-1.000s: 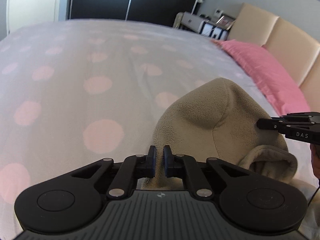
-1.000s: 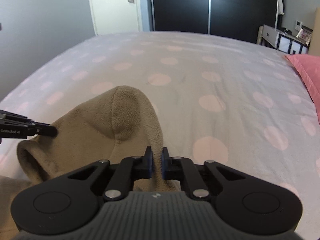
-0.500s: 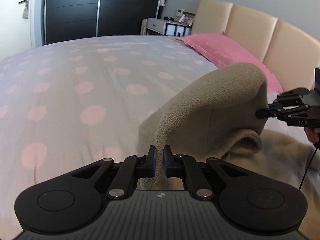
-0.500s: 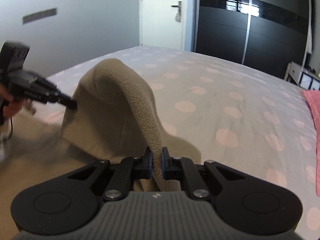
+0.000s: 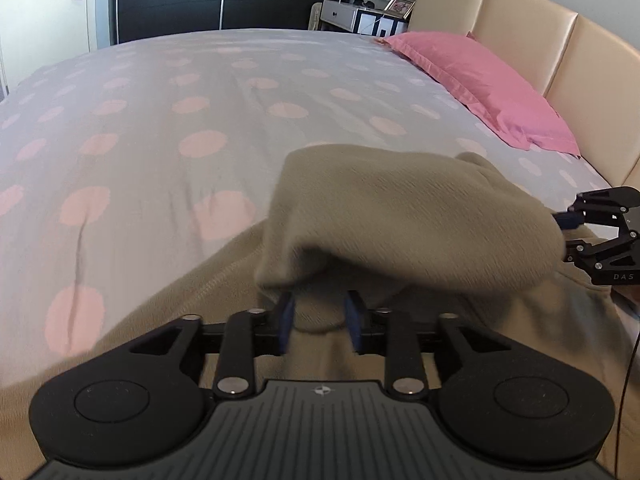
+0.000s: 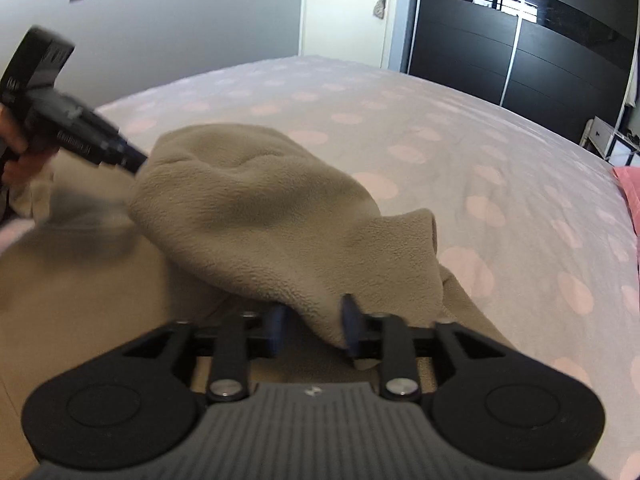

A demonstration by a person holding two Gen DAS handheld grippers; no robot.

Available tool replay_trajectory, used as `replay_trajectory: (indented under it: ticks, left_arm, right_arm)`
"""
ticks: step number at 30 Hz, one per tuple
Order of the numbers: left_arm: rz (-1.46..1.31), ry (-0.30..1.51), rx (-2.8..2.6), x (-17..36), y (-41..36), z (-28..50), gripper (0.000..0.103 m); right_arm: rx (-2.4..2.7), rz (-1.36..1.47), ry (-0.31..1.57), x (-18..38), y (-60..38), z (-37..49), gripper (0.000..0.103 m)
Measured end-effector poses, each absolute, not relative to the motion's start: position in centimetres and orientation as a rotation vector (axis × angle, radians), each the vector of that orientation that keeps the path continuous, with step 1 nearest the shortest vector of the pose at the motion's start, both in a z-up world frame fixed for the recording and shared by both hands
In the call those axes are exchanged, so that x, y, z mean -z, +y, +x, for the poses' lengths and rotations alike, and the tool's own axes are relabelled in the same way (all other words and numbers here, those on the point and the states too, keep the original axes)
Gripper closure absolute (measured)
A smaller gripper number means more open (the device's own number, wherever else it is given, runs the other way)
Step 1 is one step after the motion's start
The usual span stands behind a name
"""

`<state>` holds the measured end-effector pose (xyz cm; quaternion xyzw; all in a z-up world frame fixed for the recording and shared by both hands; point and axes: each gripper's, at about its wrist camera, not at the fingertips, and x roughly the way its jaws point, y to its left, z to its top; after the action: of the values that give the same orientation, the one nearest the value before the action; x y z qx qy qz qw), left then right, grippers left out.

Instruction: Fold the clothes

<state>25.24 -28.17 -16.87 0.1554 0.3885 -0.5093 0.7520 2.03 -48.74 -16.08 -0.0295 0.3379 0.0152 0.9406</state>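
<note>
A beige fleece garment (image 5: 400,216) lies on the dotted bedspread (image 5: 160,120), one flap folded back over its body and slumping. My left gripper (image 5: 320,322) has its jaws opening; the flap's edge hangs between them and the pads do not press it. My right gripper (image 6: 310,328) is opening too, with the flap's other edge (image 6: 320,312) loose between its fingers and resting against the right one. Each gripper shows in the other's view: the right gripper (image 5: 565,239) at the flap's right end, the left gripper (image 6: 136,160) at its left end.
A pink pillow (image 5: 480,80) lies against the cream padded headboard (image 5: 560,48). Dark wardrobe doors (image 6: 520,40), a white door (image 6: 344,12) and a bedside unit (image 5: 352,16) stand beyond the bed. A hand (image 6: 24,156) holds the left gripper.
Both grippers carried the raised fleece flap back over the garment's body. Their jaws, shut on the cloth before, have parted, and the flap has sunk lower.
</note>
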Motion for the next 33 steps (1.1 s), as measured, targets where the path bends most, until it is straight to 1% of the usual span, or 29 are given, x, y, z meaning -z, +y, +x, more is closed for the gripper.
replay_trajectory:
  ticks: [1, 2, 4, 5, 6, 7, 8, 9, 10, 13, 18, 20, 25, 29, 33]
  left_arm:
    - [0.329, 0.851, 1.123, 16.5, -27.9, 24.6, 0.068]
    - [0.318, 0.854, 1.134, 16.1, -27.5, 24.1, 0.061]
    - [0.31, 0.837, 1.151, 15.4, -27.3, 22.6, 0.054]
    - [0.314, 0.818, 1.157, 15.0, -27.3, 21.7, 0.052]
    - [0.347, 0.788, 1.15, 14.7, -27.6, 20.7, 0.05]
    - [0.381, 0.757, 1.143, 14.3, -28.0, 19.7, 0.045]
    - [0.436, 0.73, 1.138, 14.1, -28.7, 18.7, 0.044]
    - [0.496, 0.698, 1.143, 14.1, -29.3, 17.6, 0.044]
    - [0.559, 0.656, 1.146, 14.1, -29.8, 16.5, 0.044]
    - [0.726, 0.534, 1.129, 14.6, -31.0, 13.7, 0.043]
    - [0.927, 0.331, 1.099, 16.6, -31.8, 9.7, 0.042]
    - [1.029, 0.237, 1.101, 17.7, -32.3, 8.0, 0.04]
    - [1.333, -0.032, 1.089, 21.8, -33.5, 4.9, 0.039]
    - [1.515, -0.26, 1.047, 25.2, -34.5, 3.8, 0.039]
    - [1.577, -0.411, 0.967, 27.1, -36.4, 4.1, 0.039]
  right_arm:
    - [-0.022, -0.056, 0.683, 15.8, -48.5, 1.6, 0.061]
    - [-0.011, -0.052, 0.678, 15.6, -48.3, 1.2, 0.058]
    - [0.005, -0.033, 0.69, 15.6, -48.2, 0.6, 0.056]
    - [0.013, -0.021, 0.703, 15.7, -48.1, 0.5, 0.056]
    - [0.025, -0.009, 0.725, 15.9, -48.0, 0.6, 0.059]
    - [0.029, 0.007, 0.746, 16.2, -47.8, 0.6, 0.059]
    - [0.027, 0.022, 0.762, 16.4, -47.7, 0.4, 0.062]
    - [0.03, 0.028, 0.77, 16.6, -47.2, 0.2, 0.069]
    - [0.032, 0.032, 0.778, 16.7, -46.7, -0.1, 0.071]
    - [0.035, 0.033, 0.804, 17.0, -45.6, -0.6, 0.071]
    - [-0.017, 0.048, 0.823, 17.8, -43.8, -0.4, 0.071]
    - [-0.033, 0.027, 0.848, 18.5, -43.1, 0.4, 0.071]
    - [0.0, 0.069, 0.861, 20.5, -42.9, 2.3, 0.071]
    - [0.052, 0.083, 0.776, 20.1, -43.6, 2.7, 0.071]
    - [0.07, 0.108, 0.664, 17.9, -45.4, 1.8, 0.071]
